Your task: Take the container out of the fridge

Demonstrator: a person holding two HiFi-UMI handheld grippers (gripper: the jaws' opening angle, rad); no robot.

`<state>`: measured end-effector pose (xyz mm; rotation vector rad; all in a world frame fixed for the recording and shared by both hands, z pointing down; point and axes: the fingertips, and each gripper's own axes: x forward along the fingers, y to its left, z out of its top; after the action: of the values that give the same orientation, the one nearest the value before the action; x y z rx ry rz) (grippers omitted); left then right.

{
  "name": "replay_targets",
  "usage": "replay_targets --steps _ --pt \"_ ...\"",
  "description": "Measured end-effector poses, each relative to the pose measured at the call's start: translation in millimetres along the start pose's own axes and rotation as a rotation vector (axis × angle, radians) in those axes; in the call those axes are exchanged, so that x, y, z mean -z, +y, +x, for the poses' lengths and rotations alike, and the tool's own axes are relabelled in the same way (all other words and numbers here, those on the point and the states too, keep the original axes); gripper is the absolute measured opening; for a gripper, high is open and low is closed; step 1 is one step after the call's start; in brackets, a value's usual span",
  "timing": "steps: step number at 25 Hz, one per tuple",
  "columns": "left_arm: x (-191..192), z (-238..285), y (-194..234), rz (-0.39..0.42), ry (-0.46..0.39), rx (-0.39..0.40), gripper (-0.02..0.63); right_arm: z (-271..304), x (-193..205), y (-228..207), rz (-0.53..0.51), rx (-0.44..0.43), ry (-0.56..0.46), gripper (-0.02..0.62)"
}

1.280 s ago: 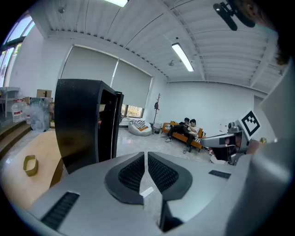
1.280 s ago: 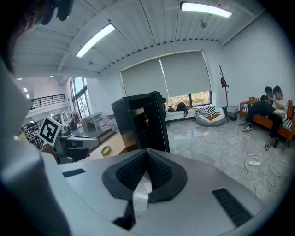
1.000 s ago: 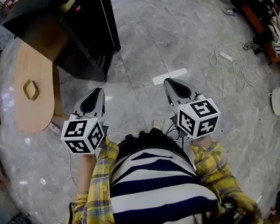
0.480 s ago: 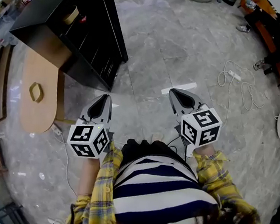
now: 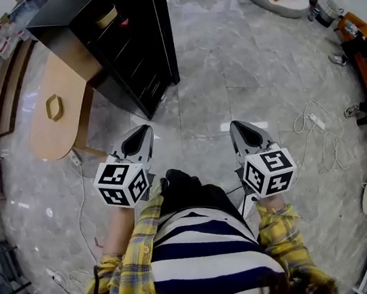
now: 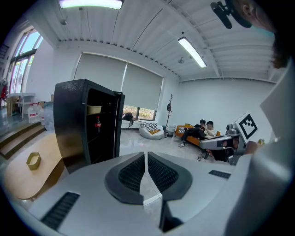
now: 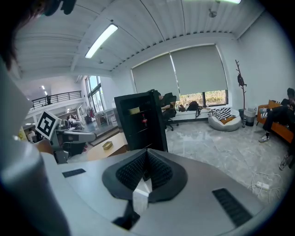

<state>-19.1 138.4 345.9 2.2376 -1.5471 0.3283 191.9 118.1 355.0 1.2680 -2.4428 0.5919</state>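
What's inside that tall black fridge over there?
High up in the open fridge sits a tan container, with a small dark bottle bearing a red label just below it. The lower shelves are too dark to make out.

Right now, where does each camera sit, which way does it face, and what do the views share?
Head view: on the person's head, facing steeply down at the floor; shows striped shirt, left gripper, right gripper.
Left gripper view: on the left gripper, looking along its shut fingers toward the black fridge; right gripper at right.
Right gripper view: on the right gripper, along its shut fingers toward the fridge; left gripper at left.
Shared: all three show the fridge and wooden table.
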Motion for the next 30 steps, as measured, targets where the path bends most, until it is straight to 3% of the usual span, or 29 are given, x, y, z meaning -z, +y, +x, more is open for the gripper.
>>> replay_targets --steps 7,19,30 --pt "-8.1 1.9 15.8 -0.019 -0.002 -0.076 0.035 27.8 -9.2 -2.9 -0.012 -0.067 0.015 0.028" --pt "-41.8 66.4 41.0 -0.052 -0.072 -0.099 0.034 96.6 -48.1 -29.1 -0.103 -0.133 0.070 0.028" --pt "-51.3 96.0 91.7 -0.170 -0.082 -0.186 0.034 174.2 -94.8 -19.8 -0.237 -0.246 0.124 0.028"
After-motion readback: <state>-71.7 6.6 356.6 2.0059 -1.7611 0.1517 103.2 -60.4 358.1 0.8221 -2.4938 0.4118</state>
